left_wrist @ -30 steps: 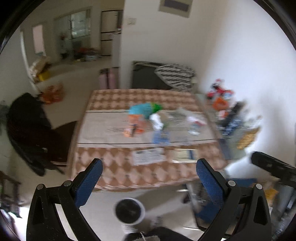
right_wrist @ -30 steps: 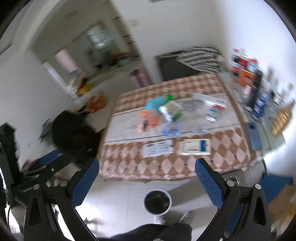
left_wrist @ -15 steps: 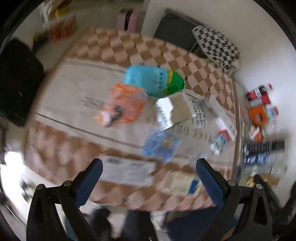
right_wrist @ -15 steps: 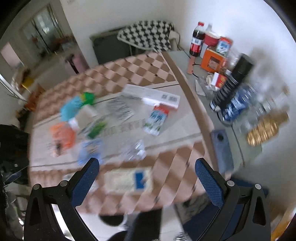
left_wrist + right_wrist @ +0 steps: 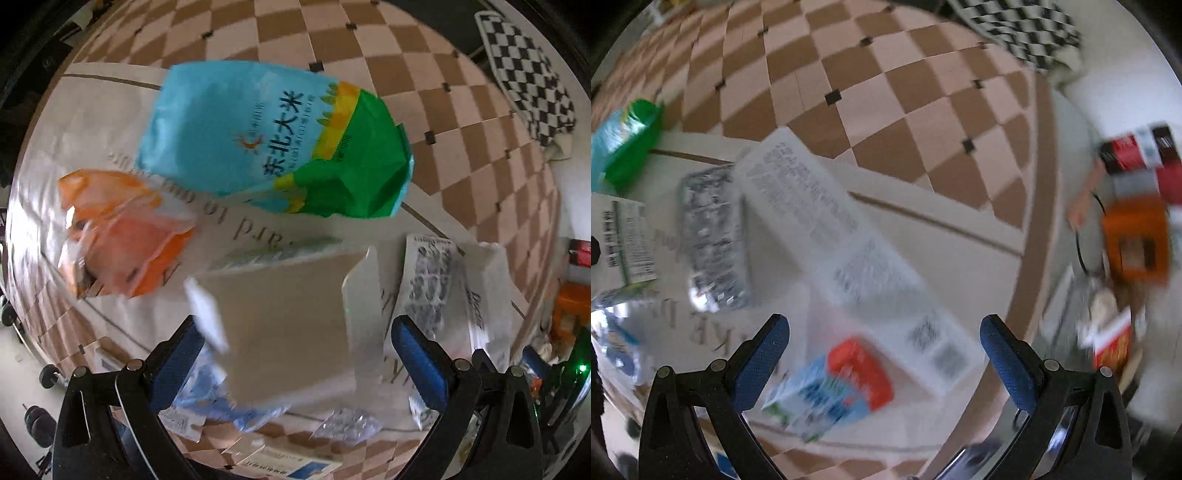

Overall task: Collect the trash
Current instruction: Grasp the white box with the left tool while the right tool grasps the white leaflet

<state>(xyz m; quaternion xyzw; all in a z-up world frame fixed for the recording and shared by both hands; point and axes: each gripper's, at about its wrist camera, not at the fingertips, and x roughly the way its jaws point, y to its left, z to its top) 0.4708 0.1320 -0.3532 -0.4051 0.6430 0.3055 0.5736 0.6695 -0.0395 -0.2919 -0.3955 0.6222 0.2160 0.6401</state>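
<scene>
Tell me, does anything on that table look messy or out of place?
Yes. Empty packaging lies scattered at odd angles on the table: a crumpled blue and green rice bag, a torn orange wrapper, a flattened grey carton, a long white box lying askew and a small milk carton tipped on its side.

Blue-and-green rice bag [image 5: 273,144] lying flat at the far side, crumpled orange wrapper [image 5: 118,232] sitting left of it, grey opened carton [image 5: 284,321] resting nearer, long white box [image 5: 849,251] slanting beside foil blister pack [image 5: 714,240], blue-and-red carton [image 5: 834,391] nearest.
</scene>
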